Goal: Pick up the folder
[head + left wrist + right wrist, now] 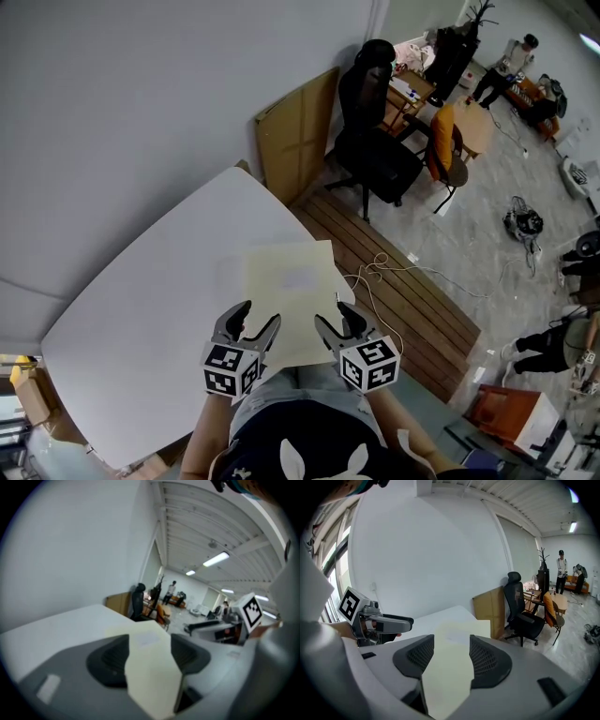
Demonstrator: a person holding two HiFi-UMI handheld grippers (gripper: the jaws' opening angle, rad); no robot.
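1. the folder [291, 300], pale yellow and flat, lay on the white surface [159, 300] at lower centre of the head view, its near end close to the surface's edge by the person's body.
2. its long axis ran up the frame, away from the person. the short near edge faced both tools.
3. the left hand-held gripper [258, 319] sat at the folder's lower left corner and the right hand-held gripper [335, 319] at its lower right edge, so neither hand looked clearly nearer.
4. both pointed up the frame along the folder's length and somewhat downward.
5. in each gripper view the jaws stood well apart, with the folder's sheet showing in the gap between them. no pad pressed on it, so neither tool had hold of anything.
6. judged from this, the lift was not yet begun. the coming move would probably need the jaws to get onto the near edge.
7. the surface carried nothing else that could be made out.
8. beyond it, at upper centre, stood a cardboard panel [298, 131] against the pale wall [141, 94], a black office chair [375, 141] and an orange chair [445, 145].
9. a light cable [394, 272] trailed over a strip of wooden slats [412, 300], and people were at the far upper right.
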